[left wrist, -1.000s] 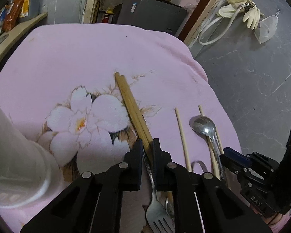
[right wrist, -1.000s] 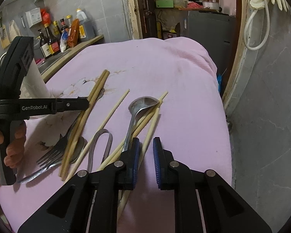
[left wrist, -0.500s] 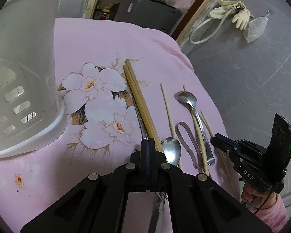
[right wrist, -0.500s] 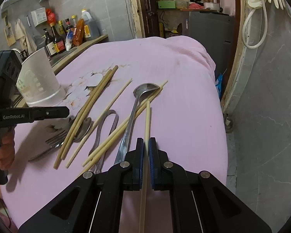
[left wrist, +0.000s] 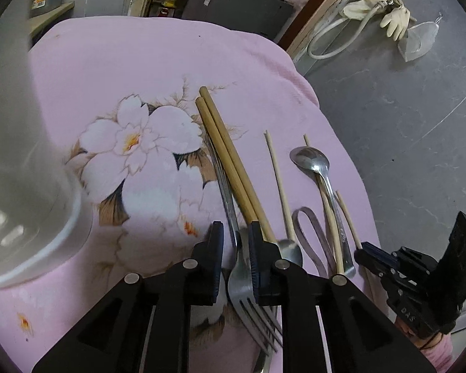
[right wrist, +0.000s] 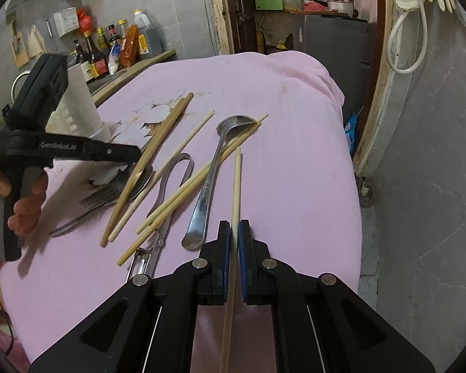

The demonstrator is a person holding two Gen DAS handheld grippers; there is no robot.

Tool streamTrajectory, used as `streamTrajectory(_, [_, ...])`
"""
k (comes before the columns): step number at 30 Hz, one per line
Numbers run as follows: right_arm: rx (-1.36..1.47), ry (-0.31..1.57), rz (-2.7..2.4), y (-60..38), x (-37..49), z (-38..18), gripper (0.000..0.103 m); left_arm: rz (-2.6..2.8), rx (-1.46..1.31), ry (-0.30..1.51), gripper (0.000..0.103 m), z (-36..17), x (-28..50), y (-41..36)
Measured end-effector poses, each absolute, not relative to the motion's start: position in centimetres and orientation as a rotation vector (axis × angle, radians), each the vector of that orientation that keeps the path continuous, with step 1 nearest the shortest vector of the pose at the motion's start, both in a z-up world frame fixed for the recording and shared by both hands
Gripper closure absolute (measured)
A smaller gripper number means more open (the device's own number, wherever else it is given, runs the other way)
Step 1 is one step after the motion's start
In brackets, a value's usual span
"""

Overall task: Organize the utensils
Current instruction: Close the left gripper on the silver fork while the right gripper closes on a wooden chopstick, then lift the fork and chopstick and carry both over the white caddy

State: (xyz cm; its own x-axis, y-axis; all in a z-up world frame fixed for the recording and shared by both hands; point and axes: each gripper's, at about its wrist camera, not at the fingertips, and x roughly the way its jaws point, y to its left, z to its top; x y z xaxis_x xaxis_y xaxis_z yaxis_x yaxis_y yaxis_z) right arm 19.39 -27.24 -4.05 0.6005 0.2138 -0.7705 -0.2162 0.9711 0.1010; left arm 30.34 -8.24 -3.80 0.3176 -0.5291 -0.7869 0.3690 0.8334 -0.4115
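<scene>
- Right black two-finger gripper [right wrist: 234, 233] was clamped on a pale slender wooden chopstick [right wrist: 236, 183], which ran forward over the pink flowered cloth [right wrist: 295, 143].
- Left black two-finger gripper [left wrist: 235, 242] had just been opening; its jaws stood slightly apart astride the handle of a steel fork [left wrist: 248, 292], with no pad visibly pressing on it.
- White slotted plastic holder [right wrist: 84, 108] stood at the cloth's far left edge; whether it held anything could not be told.
- Unsorted on the cloth lay a pair of thick brown chopsticks [left wrist: 230, 168], several pale chopsticks [right wrist: 183, 195], a steel spoon [right wrist: 211, 171] and steel tongs [right wrist: 167, 199].
- Judged progress was early, with nearly every utensil still to be stowed.
</scene>
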Motion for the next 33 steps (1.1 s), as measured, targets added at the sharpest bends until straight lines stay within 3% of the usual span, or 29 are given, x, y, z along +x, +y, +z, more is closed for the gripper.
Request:
streamTrajectory(5, [-0.05,0.895,0.232,-26.5,19.6,-4.1,0.099,-0.592,-0.151,1.122,0.09,-4.0,31.6,-8.8])
streamTrajectory(7, [-0.074,0.903,0.227,-26.2,19.5,-4.1,0.098,-0.579,-0.139,1.127,0.098,-4.0,31.6,-8.8])
streamTrajectory(18, [-0.158,0.962,0.235,-25.2,21.5,-4.0,0.097,-0.627,-0.085,1.155,0.098,-3.7,29.2,-8.1])
streamTrajectory(24, [-0.121,1.018,0.241,-25.3,22.7,-4.0,0.098,-0.649,-0.103,1.234,0.099,-4.0,30.3,-8.1])
streamTrajectory(33, [0.102,0.947,0.27,-27.1,20.7,-3.7,0.1,-0.614,-0.217,1.141,0.102,-3.5,26.3,-6.0])
